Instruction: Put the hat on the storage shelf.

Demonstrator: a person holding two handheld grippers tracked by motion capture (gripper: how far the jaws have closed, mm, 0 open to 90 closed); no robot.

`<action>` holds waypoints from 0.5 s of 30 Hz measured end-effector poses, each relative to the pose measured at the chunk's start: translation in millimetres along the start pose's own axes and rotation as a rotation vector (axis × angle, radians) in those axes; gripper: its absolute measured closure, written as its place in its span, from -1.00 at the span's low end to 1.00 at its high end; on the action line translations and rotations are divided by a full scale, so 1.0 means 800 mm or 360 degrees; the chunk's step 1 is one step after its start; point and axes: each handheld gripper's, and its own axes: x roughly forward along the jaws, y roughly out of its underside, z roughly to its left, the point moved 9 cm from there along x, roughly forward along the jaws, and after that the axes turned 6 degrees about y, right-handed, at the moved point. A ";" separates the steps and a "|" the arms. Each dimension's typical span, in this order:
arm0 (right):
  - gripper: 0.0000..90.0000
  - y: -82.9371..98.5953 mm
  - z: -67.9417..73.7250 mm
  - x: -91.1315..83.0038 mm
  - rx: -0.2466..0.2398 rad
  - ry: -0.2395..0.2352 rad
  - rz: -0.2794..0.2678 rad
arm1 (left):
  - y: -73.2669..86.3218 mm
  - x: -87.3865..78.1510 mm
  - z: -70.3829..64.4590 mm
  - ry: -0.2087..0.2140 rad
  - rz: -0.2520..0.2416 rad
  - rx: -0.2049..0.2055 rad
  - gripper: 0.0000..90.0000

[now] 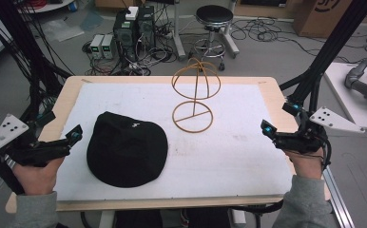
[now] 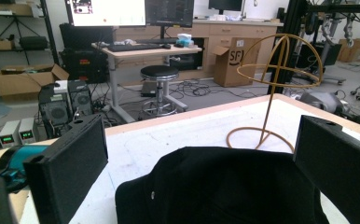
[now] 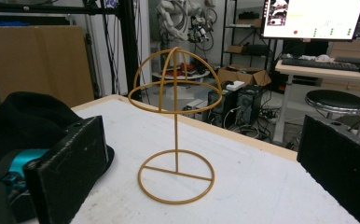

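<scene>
Two grippers, jaws spread and empty: left gripper (image 1: 75, 136) just beside the black cap (image 1: 126, 148), placed to take its edge | cap flat on worktop (image 1: 248, 152), left of centre | right gripper (image 1: 267, 129) faces wire hat stand (image 1: 194, 96), free to steady it.

At about one o'clock from your left gripper, a cardboard box (image 2: 228, 59) on the floor beside the desk bears the black letters "SF" on its side. The small white mark on the black cap (image 1: 133, 125) is too small to read.
</scene>
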 end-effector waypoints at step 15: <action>-0.97 0.000 0.002 0.001 -0.0012 -0.0012 -0.0002 | 0.007 0.008 0.000 0.0054 0.0046 -0.0031 -0.93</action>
